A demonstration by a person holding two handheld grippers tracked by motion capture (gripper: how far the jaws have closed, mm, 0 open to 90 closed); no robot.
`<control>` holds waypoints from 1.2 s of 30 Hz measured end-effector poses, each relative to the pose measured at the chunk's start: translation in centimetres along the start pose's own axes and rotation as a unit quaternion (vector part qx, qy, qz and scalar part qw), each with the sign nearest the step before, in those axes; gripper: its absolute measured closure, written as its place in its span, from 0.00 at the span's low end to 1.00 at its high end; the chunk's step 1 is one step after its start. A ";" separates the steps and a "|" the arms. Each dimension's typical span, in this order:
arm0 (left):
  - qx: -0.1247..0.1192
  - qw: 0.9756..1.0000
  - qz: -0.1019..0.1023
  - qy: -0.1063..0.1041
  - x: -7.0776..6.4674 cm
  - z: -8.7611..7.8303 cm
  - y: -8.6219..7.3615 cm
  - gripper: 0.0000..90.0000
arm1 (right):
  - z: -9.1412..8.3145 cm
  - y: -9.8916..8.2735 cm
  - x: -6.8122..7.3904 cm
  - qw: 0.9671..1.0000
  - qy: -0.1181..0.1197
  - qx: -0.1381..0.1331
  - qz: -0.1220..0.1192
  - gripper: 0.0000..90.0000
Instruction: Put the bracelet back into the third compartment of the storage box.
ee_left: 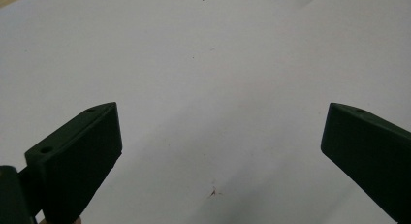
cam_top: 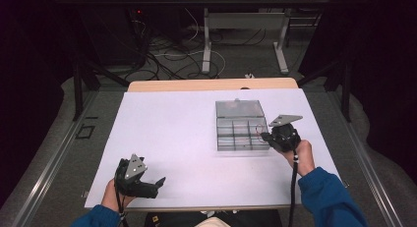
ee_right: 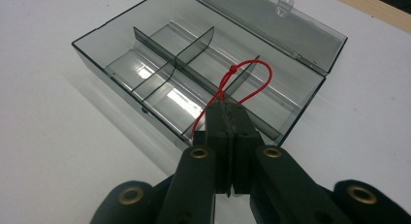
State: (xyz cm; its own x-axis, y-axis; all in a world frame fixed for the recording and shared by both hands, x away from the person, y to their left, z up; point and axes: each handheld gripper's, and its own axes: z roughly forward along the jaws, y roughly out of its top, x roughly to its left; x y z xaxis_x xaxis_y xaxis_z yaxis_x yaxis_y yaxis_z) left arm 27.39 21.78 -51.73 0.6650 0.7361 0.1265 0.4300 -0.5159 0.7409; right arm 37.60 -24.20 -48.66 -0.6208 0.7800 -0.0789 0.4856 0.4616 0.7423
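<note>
A smoky clear compartment box lies open on the white table cover, its lid folded flat behind it. My right gripper is shut on a thin red knotted string loop that hangs over the box's near right compartments. From above, the box lies right of centre, with the right gripper at its right edge, held by a hand in a blue sleeve. My left gripper rests open near the front left edge. Nothing is between its jaws, just the bare white sheet.
The white sheet covers most of the table, and a wooden strip shows at the far edge. Beyond it are table legs and cables on the floor. A tiny red speck lies on the sheet before the left gripper.
</note>
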 end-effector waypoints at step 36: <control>-0.003 1.000 -0.003 0.000 0.0 0.2 0.0 0.01 | 2.2 1.2 -2.0 1.000 -0.008 0.006 0.009 1.00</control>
State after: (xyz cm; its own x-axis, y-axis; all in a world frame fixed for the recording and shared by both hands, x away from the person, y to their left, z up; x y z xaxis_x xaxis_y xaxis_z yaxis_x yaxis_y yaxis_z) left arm 27.51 21.68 -51.86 0.6621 0.7392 0.1231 0.4295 -0.5089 0.7460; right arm 40.82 -24.27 -49.09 -0.6022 0.7946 -0.0768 0.5043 0.4532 0.7350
